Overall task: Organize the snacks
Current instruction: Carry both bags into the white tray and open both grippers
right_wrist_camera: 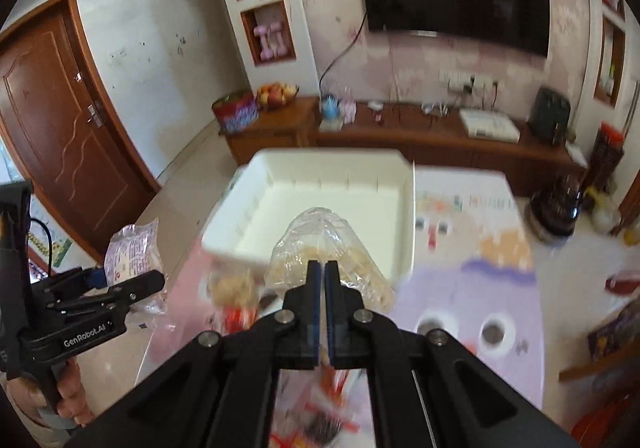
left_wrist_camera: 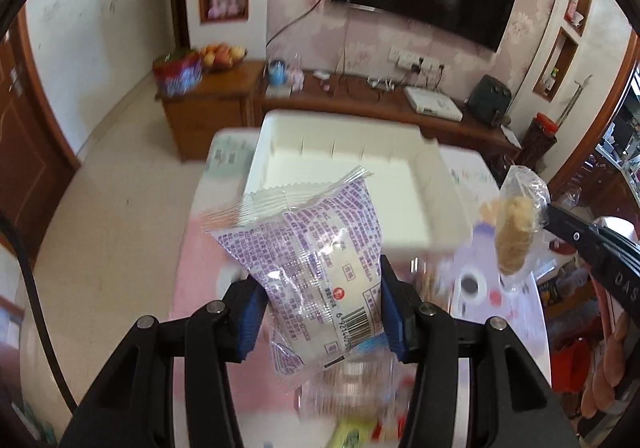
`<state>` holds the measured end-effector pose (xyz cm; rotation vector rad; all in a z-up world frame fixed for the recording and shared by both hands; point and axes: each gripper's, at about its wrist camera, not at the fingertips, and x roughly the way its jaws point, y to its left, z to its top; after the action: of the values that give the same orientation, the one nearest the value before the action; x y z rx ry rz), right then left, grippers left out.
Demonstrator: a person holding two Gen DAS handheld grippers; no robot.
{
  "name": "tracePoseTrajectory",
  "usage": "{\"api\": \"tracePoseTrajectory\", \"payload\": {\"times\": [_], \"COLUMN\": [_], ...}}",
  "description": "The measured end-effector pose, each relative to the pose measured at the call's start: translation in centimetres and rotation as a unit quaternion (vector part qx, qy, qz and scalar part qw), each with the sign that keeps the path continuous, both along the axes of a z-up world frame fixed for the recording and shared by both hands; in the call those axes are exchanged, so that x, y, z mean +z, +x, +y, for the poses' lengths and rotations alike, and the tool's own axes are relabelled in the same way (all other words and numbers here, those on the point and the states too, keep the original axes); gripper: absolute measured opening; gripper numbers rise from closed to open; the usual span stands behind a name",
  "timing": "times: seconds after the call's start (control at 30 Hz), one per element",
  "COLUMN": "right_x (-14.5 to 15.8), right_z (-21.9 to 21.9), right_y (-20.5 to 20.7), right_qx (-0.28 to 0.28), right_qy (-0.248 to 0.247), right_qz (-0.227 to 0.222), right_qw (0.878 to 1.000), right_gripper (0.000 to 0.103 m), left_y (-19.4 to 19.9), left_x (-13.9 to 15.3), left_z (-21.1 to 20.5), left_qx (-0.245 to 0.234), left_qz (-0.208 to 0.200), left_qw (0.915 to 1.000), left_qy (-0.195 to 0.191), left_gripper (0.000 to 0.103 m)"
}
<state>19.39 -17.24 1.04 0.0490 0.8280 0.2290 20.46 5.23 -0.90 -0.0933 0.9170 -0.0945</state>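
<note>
My left gripper [left_wrist_camera: 320, 304] is shut on a clear snack packet with purple print and a barcode [left_wrist_camera: 316, 248], held up in the air above the table. The same packet [right_wrist_camera: 132, 248] and gripper [right_wrist_camera: 132, 284] show at the left of the right wrist view. My right gripper [right_wrist_camera: 322, 272] is shut on the edge of a clear bag with a pale round cake inside [right_wrist_camera: 332, 244]; that bag [left_wrist_camera: 516, 224] hangs at the right in the left wrist view. A white open bin [left_wrist_camera: 352, 176] [right_wrist_camera: 320, 208] sits on the table just beyond both packets.
The table has a pink and purple patterned cloth [right_wrist_camera: 480, 288]. More blurred snack packets [right_wrist_camera: 240, 296] lie near its front. Behind stands a wooden TV cabinet [right_wrist_camera: 420, 140] with a fruit bowl [right_wrist_camera: 276, 94], and a brown door [right_wrist_camera: 68, 108] at the left.
</note>
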Motion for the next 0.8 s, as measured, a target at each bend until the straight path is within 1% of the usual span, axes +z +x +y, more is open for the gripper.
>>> {"api": "tracePoseTrajectory", "payload": {"times": [0.07,0.13,0.23,0.27,0.37,0.43,0.5,0.53,0.57,0.6,0.63,0.67,0.7,0.77,0.8], "right_x": [0.8,1.0,0.4,0.0,-1.3,-2.8,-4.1,-4.8,-5.4,-5.9,-6.3,-6.5,-6.6,-6.8,-6.7], "right_z": [0.4,0.6,0.9,1.1,1.4,1.6,1.9,2.1,2.1,2.2,2.3,2.4,2.5,2.8,3.0], "right_y": [2.8,5.3,9.3,10.5,13.2,14.9,15.8,16.3,16.5,16.6,16.6,16.4,16.2,15.5,15.2], "right_qx": [-0.002,-0.008,-0.019,-0.023,-0.033,-0.035,-0.036,-0.032,-0.029,-0.029,-0.029,-0.027,-0.023,-0.017,-0.018], "right_qy": [0.001,0.004,0.006,0.005,-0.006,-0.013,-0.021,-0.025,-0.025,-0.029,-0.035,-0.037,-0.035,-0.038,-0.041], "right_qz": [-0.009,-0.01,-0.002,0.002,0.017,0.036,0.049,0.059,0.065,0.068,0.069,0.069,0.07,0.065,0.061], "right_qw": [1.0,1.0,1.0,1.0,0.999,0.999,0.998,0.997,0.997,0.997,0.997,0.997,0.997,0.997,0.997], "right_gripper": [0.002,0.002,0.002,0.002,0.002,0.002,0.003,0.005,0.007,0.007,0.008,0.011,0.013,0.022,0.024], "left_y": [3.2,6.1,10.3,11.9,14.5,15.7,16.0,16.2,16.4,16.4,16.4,16.2,15.9,15.3,15.0], "left_x": [0.4,0.2,-1.0,-1.8,-3.8,-5.2,-6.5,-7.0,-7.6,-8.0,-8.4,-8.6,-8.6,-8.8,-8.8], "left_z": [-0.3,-0.7,-0.7,-0.8,-0.9,-0.8,-0.6,-0.4,-0.3,-0.1,0.2,0.5,1.0,1.8,2.2], "left_qx": [-0.005,-0.008,-0.007,-0.003,0.005,0.011,0.018,0.02,0.021,0.022,0.028,0.037,0.046,0.057,0.065], "left_qz": [-0.003,0.002,0.016,0.022,0.038,0.048,0.058,0.064,0.071,0.078,0.083,0.081,0.073,0.062,0.059], "left_qw": [1.0,0.9999,0.9997,0.9996,0.9991,0.9987,0.998,0.9976,0.997,0.9962,0.9953,0.9948,0.9942,0.9917,0.9904], "left_qy": [-0.003,-0.01,-0.015,-0.015,-0.017,-0.016,-0.015,-0.018,-0.024,-0.033,-0.041,-0.05,-0.065,-0.097,-0.107], "left_gripper": [0.049,0.049,0.049,0.049,0.049,0.05,0.051,0.053,0.062,0.068,0.081,0.085,0.085,0.085,0.085]}}
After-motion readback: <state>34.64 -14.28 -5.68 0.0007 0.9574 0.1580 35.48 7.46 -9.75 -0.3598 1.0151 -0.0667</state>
